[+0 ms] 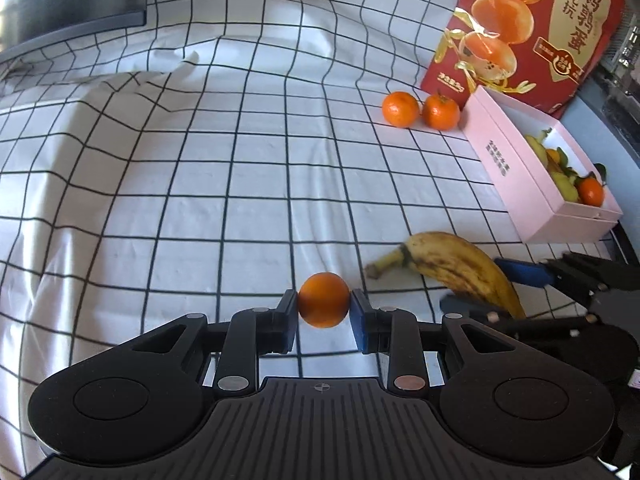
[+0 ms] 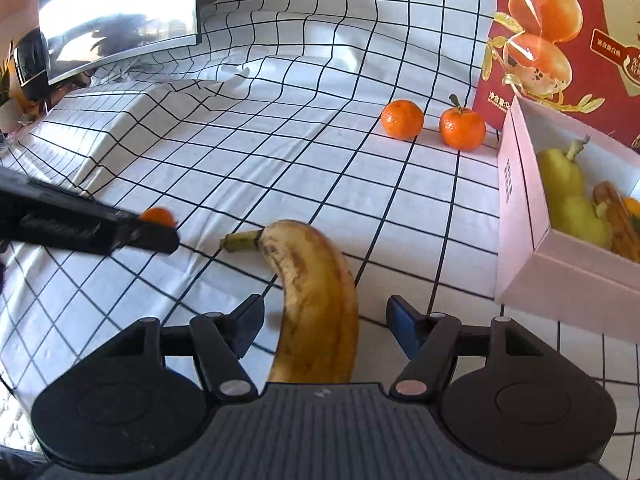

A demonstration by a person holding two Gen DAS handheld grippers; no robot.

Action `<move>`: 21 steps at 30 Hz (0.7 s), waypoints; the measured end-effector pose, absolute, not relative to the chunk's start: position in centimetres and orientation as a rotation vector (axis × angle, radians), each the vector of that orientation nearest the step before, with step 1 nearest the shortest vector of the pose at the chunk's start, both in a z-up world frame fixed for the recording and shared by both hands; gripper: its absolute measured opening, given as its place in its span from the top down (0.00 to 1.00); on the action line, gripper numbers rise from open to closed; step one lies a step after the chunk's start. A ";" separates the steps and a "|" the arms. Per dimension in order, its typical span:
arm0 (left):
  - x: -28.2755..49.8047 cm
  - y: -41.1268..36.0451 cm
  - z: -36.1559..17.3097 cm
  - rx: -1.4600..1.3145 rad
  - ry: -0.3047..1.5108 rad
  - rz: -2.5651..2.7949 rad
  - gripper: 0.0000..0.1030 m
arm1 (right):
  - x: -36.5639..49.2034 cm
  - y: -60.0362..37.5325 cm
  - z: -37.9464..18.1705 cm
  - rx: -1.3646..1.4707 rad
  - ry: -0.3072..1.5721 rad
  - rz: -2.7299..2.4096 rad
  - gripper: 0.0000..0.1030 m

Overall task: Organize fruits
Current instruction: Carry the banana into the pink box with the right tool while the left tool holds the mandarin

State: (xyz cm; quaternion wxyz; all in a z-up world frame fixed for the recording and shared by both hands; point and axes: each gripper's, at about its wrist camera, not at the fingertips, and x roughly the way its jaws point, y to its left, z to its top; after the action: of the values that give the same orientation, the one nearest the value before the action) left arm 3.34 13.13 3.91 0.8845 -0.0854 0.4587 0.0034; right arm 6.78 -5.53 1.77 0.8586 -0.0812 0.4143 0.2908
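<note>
My left gripper (image 1: pixel 323 303) is shut on a small orange (image 1: pixel 323 299), just above the checked cloth; it also shows at the left of the right wrist view (image 2: pixel 158 216). A spotted yellow banana (image 2: pixel 316 296) lies on the cloth between the fingers of my right gripper (image 2: pixel 325 320), which is open around it with gaps on both sides. The banana also shows in the left wrist view (image 1: pixel 460 268). Two more oranges (image 1: pixel 400 109) (image 1: pixel 441 112) sit by the pink box (image 1: pixel 516 168), which holds pears (image 2: pixel 568 196) and other fruit.
A red printed bag (image 1: pixel 532 28) stands behind the pink box. A monitor (image 2: pixel 116 12) stands at the back left. The checked cloth (image 1: pixel 200 184) is wrinkled and humped at the left.
</note>
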 end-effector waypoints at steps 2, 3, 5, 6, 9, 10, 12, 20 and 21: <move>3.3 12.9 3.8 -0.179 0.958 0.000 0.69 | 6.8 -5.3 1.8 -0.200 0.857 0.618 0.52; 3.3 12.8 3.7 -0.180 0.962 -0.005 0.69 | 6.7 -5.2 1.9 -0.209 0.856 0.633 0.59; 3.3 12.5 3.5 -0.180 0.969 -0.015 0.69 | 6.2 -4.9 2.1 -0.224 0.852 0.640 0.64; 3.2 12.3 3.5 -0.181 0.972 -0.022 0.69 | 6.1 -4.9 2.2 -0.229 0.850 0.637 0.64; 3.1 11.4 3.4 -0.174 0.982 -0.056 0.69 | 5.9 -5.9 2.7 -0.167 0.865 0.628 0.65; 3.1 11.0 3.4 -0.169 0.986 -0.071 0.69 | 5.9 -6.6 3.0 -0.135 0.871 0.626 0.65; 3.1 9.9 3.3 -0.163 0.990 -0.108 0.69 | 5.7 -8.2 3.9 -0.065 0.880 0.623 0.65; 4.5 3.9 8.0 -0.134 0.827 -0.304 0.69 | 3.9 -16.0 11.9 0.058 0.689 0.515 0.66; 4.9 3.4 8.8 -0.132 0.803 -0.322 0.69 | 4.0 -17.0 13.1 0.062 0.659 0.493 0.66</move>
State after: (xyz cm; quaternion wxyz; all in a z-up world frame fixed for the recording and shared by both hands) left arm 4.94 3.40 8.84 0.9057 -0.0638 0.3889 -0.1559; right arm 3.97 -17.04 13.12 0.9161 0.0299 0.3203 0.2394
